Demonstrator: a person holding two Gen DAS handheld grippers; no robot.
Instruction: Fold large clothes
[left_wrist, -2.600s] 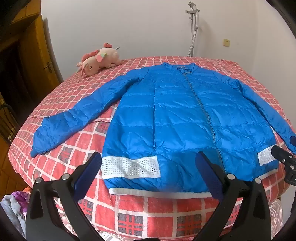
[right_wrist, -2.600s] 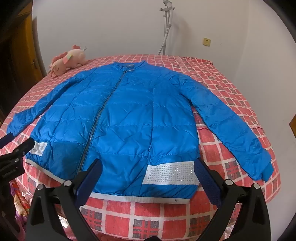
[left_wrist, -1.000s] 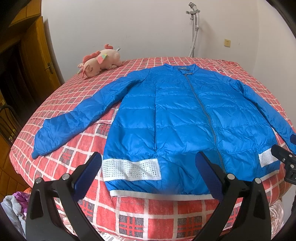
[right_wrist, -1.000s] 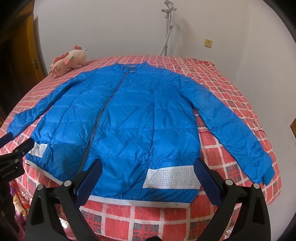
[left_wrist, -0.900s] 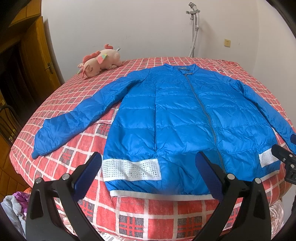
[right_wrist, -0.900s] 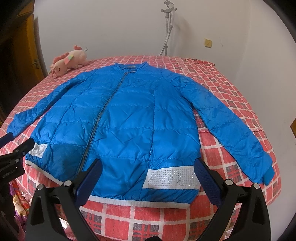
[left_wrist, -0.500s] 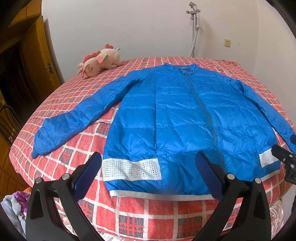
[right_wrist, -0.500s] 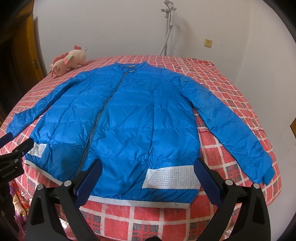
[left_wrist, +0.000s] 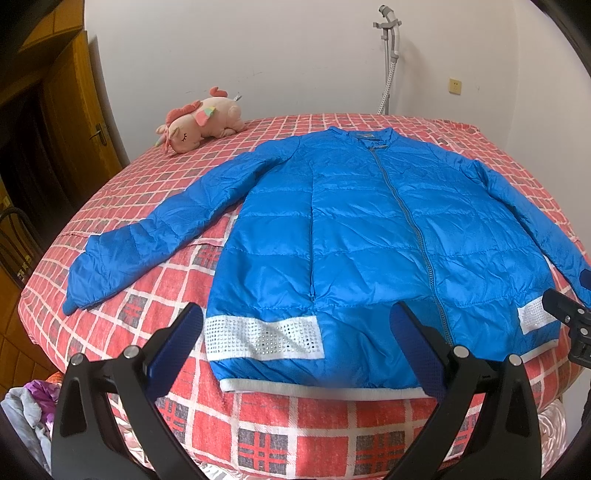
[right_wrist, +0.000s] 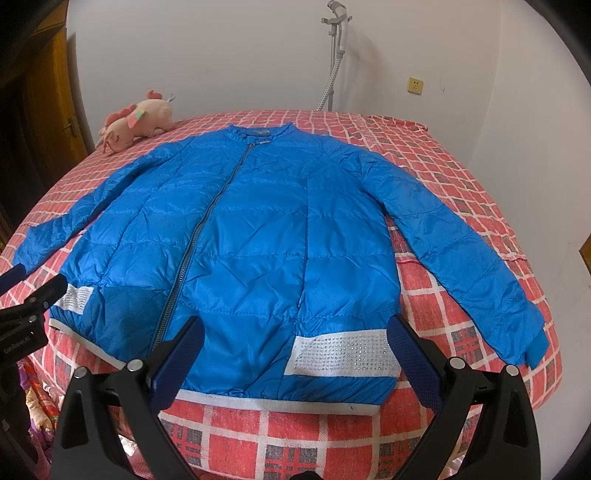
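Nearest in the left wrist view, the left claw (left_wrist: 295, 325) stands wide, holding nothing, its blue pads hanging over the near edge of the bed (left_wrist: 258, 435). In the right wrist view the right claw (right_wrist: 293, 332) is equally wide and bare, poised over the jacket's hem. Each claw's black tip shows at the edge of the other's view.

Just past the claws lies the jacket (left_wrist: 369, 236), blue and quilted, spread flat and face up on the red checked bedspread, zipped, hem toward the claws and collar toward the wall. White studded bands (left_wrist: 264, 338) sit just above the grey hem on both sides. Both sleeves stretch outward and down; one cuff (right_wrist: 532, 343) lies near the bed's right edge.

A heap of cloth (left_wrist: 26, 417) shows low at the left, beside the bed.

Farther back, a pink plush toy (left_wrist: 201, 123) rests on the bed near the wall, well apart from the jacket. Behind the bed stands a white pole (left_wrist: 389, 55), with a socket (left_wrist: 455, 86) on the wall.
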